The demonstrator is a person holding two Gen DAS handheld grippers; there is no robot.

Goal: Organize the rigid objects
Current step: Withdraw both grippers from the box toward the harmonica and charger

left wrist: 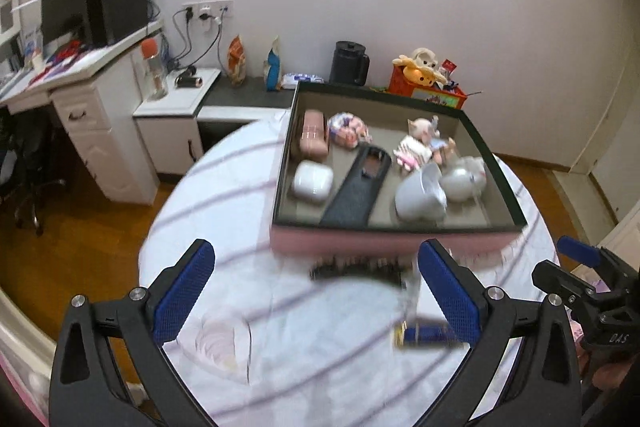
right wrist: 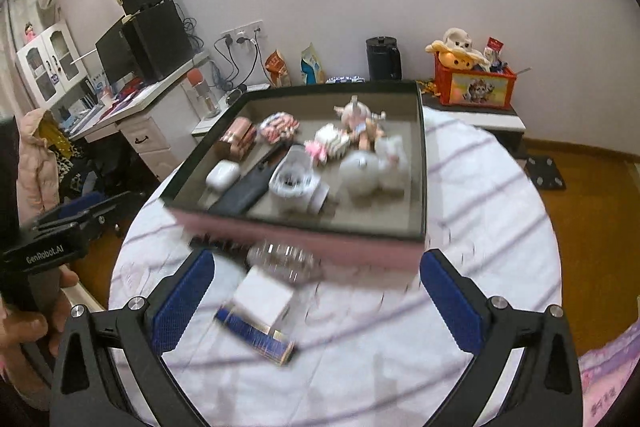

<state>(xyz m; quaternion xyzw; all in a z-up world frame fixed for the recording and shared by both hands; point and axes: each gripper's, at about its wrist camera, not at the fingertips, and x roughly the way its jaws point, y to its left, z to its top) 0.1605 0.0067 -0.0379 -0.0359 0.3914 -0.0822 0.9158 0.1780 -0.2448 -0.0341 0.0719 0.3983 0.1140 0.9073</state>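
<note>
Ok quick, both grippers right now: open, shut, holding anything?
Left gripper: open, blue-padded fingers spread, holding nothing.
Right gripper: open, empty, above the white striped tablecloth.

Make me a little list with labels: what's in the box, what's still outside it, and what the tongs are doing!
Box: pink sides, dark rim, on the striped cloth
In box: earbud case, dark phone case, white cup, pink car, dolls
Outside box: blue bar, white card box, dark comb, shiny blurred thing
Left tongs: open, holding nothing
Right tongs: open, holding nothing
</note>
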